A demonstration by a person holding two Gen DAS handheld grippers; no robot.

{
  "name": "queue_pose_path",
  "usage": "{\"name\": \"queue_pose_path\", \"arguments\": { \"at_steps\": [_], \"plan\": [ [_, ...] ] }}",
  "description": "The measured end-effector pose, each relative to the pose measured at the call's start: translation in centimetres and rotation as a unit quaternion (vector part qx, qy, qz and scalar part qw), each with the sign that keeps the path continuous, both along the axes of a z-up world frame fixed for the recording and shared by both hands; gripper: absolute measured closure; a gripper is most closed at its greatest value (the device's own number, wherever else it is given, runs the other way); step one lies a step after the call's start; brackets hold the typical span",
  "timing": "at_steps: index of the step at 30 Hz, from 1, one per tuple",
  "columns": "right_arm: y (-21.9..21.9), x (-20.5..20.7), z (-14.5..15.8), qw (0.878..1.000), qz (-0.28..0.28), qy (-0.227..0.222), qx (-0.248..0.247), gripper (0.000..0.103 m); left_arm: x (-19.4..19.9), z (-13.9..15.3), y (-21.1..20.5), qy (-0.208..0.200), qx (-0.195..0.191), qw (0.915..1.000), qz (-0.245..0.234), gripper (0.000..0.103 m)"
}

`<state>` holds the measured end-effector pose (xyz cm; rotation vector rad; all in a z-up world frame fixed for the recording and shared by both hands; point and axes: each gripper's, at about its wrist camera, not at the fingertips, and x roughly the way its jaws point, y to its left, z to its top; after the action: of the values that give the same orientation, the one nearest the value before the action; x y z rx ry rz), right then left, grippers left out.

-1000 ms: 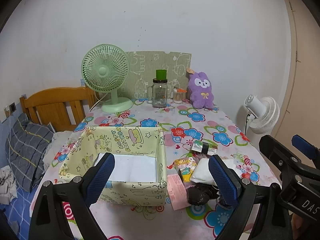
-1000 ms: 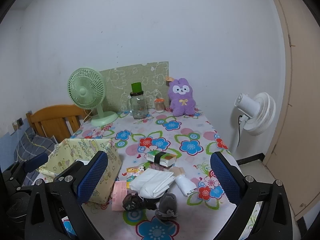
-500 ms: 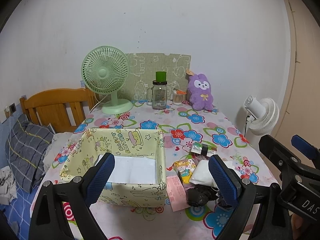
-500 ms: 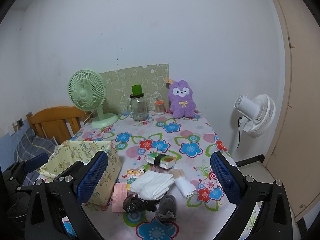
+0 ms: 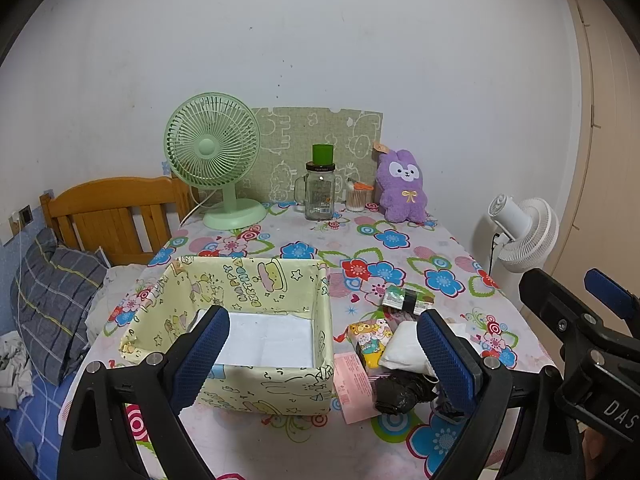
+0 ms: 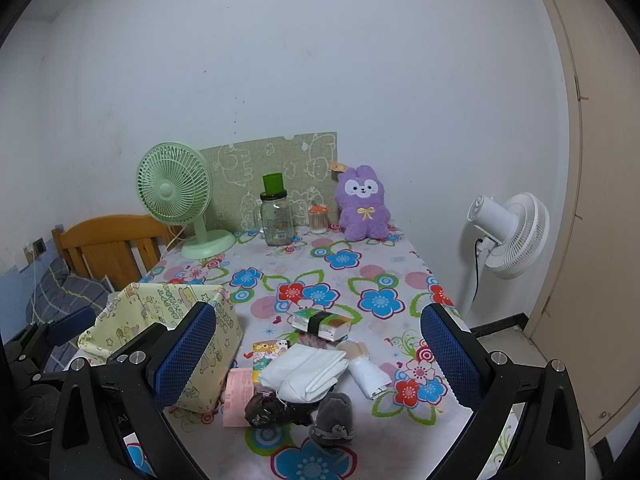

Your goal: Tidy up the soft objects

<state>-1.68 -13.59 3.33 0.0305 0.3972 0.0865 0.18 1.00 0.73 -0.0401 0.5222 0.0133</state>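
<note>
Soft pile point(image 6: 304, 376) beneath spread jaws (untouched)

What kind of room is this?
Probably a bedroom at home: a wooden bed headboard with a plaid pillow stands beside a table with a flowered cloth, and a purple plush rabbit sits on it.

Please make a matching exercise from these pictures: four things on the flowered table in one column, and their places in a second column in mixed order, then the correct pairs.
Things:
1. purple plush rabbit
2. pale green desk fan
3. yellow cartoon-print fabric box
4. folded white cloth

Places:
A. near left part of the flowered table, open top
B. far right corner, against the wall
C. in the pile of small items, right of the box
D. far left corner, beside the wooden headboard

Pairs: 1-B, 2-D, 3-A, 4-C
</note>
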Motion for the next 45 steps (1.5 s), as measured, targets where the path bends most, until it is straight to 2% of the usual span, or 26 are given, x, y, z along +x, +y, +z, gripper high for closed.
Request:
{"name": "queue_pose_path", "arguments": {
  "at_steps": [5,9,19,21,27,36,45],
  "plan": [
    [0.0,0.0,-0.1,1.000,-0.001,-0.001,-0.005,0.000,-0.1,-0.3,-0.4,-0.001,0.000,1.0000,-0.006,0.009],
    [-0.1,0.1,-0.2,1.000,0.002,-0.001,-0.011,0.001,-0.1,-0.9,-0.9,0.000,-0.006,0.9999,-0.016,0.015],
    [-0.6,0.5,-2.0,1.000,0.011,-0.005,-0.022,0.002,0.9,-3.5,-3.7,0.030,-0.012,0.9986,-0.042,0.021],
    [-0.7,0.7,-2.6,1.000,0.012,-0.001,-0.028,0.004,0.9,-4.2,-4.3,0.037,-0.014,0.9982,-0.044,0.024],
    [-1.6,1.6,-4.4,0.999,0.005,0.019,-0.031,0.006,1.2,-6.0,-5.5,0.060,-0.023,0.9965,-0.054,0.027],
    [-2.1,2.6,-7.5,0.997,0.009,0.067,-0.025,0.009,1.7,-8.9,-7.0,0.092,-0.002,0.9938,-0.063,0.029],
    [-1.6,4.0,-10.3,0.993,0.026,0.115,-0.021,0.015,2.4,-11.2,-6.9,0.119,0.006,0.9916,-0.051,0.032]
  ]
}}
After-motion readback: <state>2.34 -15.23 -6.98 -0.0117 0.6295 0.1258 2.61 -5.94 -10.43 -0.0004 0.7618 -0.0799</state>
